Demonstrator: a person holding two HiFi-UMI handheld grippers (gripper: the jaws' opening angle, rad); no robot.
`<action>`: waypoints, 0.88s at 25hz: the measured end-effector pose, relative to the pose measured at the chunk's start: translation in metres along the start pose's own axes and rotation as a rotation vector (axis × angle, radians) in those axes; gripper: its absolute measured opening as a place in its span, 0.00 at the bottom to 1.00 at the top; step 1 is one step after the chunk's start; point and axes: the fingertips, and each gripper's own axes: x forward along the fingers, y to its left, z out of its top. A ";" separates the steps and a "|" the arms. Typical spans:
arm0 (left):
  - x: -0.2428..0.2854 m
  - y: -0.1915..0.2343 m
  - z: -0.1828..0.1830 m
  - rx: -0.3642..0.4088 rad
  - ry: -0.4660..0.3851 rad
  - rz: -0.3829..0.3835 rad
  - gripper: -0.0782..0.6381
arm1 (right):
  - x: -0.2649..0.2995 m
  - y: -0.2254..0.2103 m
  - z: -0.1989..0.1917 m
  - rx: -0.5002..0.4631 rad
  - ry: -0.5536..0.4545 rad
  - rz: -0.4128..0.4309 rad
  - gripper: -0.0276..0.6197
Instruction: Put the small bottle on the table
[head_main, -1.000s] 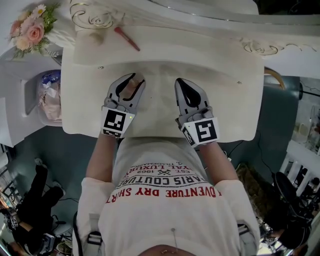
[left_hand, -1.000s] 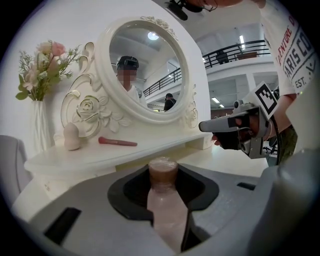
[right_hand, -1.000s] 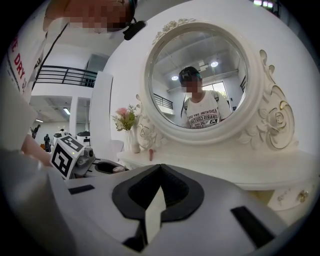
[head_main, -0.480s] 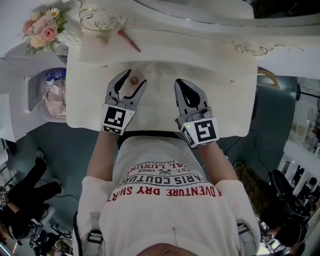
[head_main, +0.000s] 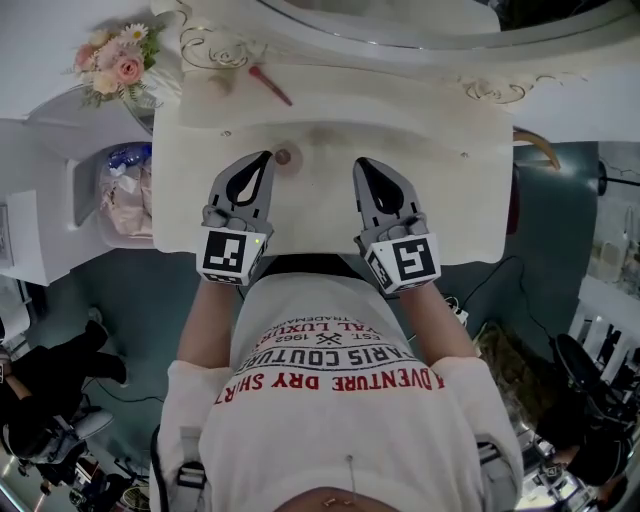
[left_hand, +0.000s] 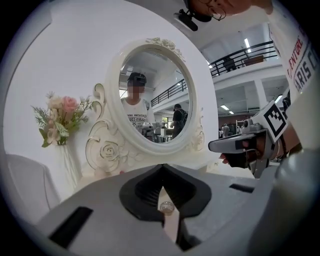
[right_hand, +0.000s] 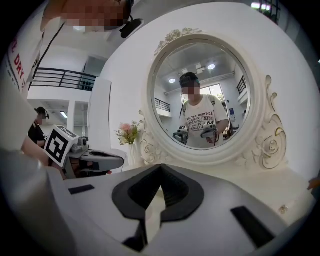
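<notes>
So, the small bottle is down on the table. It stands free just beside the tip of the left gripper, on the right-hand side, not touching as far as the head view shows. Left gripper's jaws have just closed, pads pressed together w/ nothing between them. Through the slot behind the tips, its own view catches a small round cap lower down, i.e. prob the bottle sitting on the tabletop, not a grip. Right gripper has its jaws together too, empty, over the table's front part and apart from the bottle.

Task-wise it looks done: bottle placed, let go, nothing holding it. What's left is prob just taking both grippers clear w/o clipping it.

Orientation: bottle reads as upright. From above it shows end-on as a little brownish disc, so the long axis runs vertical, cap up toward the head cam, base on the tabletop. Can't judge any slight lean from this angle.
</notes>
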 end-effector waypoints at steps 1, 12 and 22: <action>-0.004 0.001 0.003 0.005 0.003 -0.005 0.12 | -0.001 0.003 0.003 0.000 -0.003 -0.005 0.04; -0.063 0.028 0.040 0.079 -0.012 -0.014 0.12 | -0.008 0.048 0.040 -0.023 -0.048 -0.035 0.04; -0.096 0.037 0.050 0.080 -0.054 0.015 0.12 | -0.014 0.064 0.057 -0.070 -0.076 -0.032 0.04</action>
